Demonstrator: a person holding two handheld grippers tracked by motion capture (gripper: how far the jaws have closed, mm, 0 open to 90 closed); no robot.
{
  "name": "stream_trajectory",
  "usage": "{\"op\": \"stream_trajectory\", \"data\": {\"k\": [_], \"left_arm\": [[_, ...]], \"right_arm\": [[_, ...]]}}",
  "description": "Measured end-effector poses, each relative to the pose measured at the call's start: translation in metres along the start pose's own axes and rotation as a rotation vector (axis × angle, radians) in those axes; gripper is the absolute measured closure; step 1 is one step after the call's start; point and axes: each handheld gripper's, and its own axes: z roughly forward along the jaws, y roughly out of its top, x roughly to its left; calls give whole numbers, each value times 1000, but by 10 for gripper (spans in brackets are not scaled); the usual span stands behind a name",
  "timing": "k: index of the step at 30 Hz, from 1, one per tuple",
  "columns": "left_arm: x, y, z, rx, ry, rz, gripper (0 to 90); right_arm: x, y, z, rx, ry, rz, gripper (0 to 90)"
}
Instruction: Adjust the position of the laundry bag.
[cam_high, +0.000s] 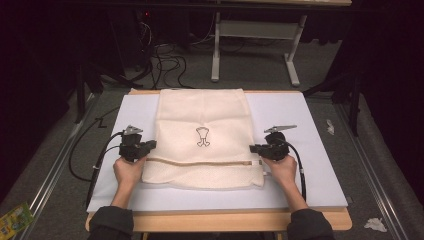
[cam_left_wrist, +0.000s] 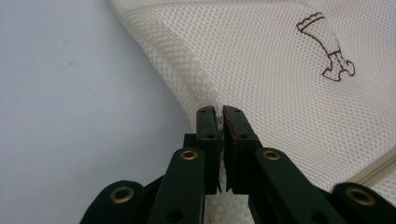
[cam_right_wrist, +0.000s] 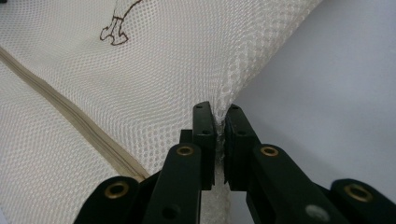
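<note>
A cream mesh laundry bag (cam_high: 202, 135) with a small brown emblem (cam_high: 202, 137) and a zip (cam_high: 200, 162) lies flat on the white table mat (cam_high: 125, 115). My left gripper (cam_high: 150, 145) pinches the bag's left edge, its jaws shut on the mesh (cam_left_wrist: 218, 112). At the opposite side, my right gripper (cam_high: 254, 148) is shut on the bag's right edge (cam_right_wrist: 220, 114). In the left gripper view the mesh (cam_left_wrist: 261, 60) rises from the mat in a fold at the jaws. The zip (cam_right_wrist: 70, 116) runs diagonally in the right gripper view.
The mat covers a wooden table (cam_high: 225, 220). Beyond the far edge are a white stand's legs (cam_high: 250, 45) and floor cables (cam_high: 165, 62). Black cables (cam_high: 95, 165) trail from both grippers. Scraps of paper (cam_high: 375, 224) and a green packet (cam_high: 15, 217) lie on the floor.
</note>
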Motion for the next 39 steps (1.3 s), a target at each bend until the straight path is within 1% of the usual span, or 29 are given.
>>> {"op": "stream_trajectory", "data": {"k": [2, 7, 9, 10, 12, 14, 17, 21, 25, 28, 31, 35, 39], "left_arm": [[-2, 2, 1, 1, -3, 5, 860], [-4, 3, 2, -14, -22, -7, 859], [-7, 3, 4, -13, -18, 11, 859], [-7, 3, 4, -13, -18, 11, 859], [-13, 5, 5, -5, -5, 46, 858], [-15, 6, 5, -8, -7, 51, 858], [-19, 10, 6, -20, -23, 50, 858], [-25, 12, 11, -22, -33, 57, 857], [-30, 14, 17, -15, -48, 54, 857], [-33, 15, 20, -22, -57, 53, 856], [-35, 15, 23, -21, -58, 53, 855], [-40, 17, 28, -22, -58, 42, 855], [-44, 18, 31, -23, -61, 51, 853]], "right_arm": [[-2, 0, -3, -4, -4, 4, 861], [-6, -2, -8, -9, -12, 6, 861], [-8, -3, -10, -11, -15, 5, 861], [-8, -3, -11, -12, -14, 8, 861], [-10, -4, -12, -11, -16, 11, 861], [-11, -5, -14, -11, -18, 16, 861], [-14, -6, -19, -20, -24, 20, 861], [-19, -8, -24, -23, -35, 29, 860], [-24, -11, -29, -26, -48, 40, 860], [-27, -13, -32, -26, -64, 42, 860], [-31, -16, -32, -23, -73, 47, 860], [-35, -17, -33, -23, -85, 58, 860], [-37, -19, -35, -28, -93, 66, 859]]}}
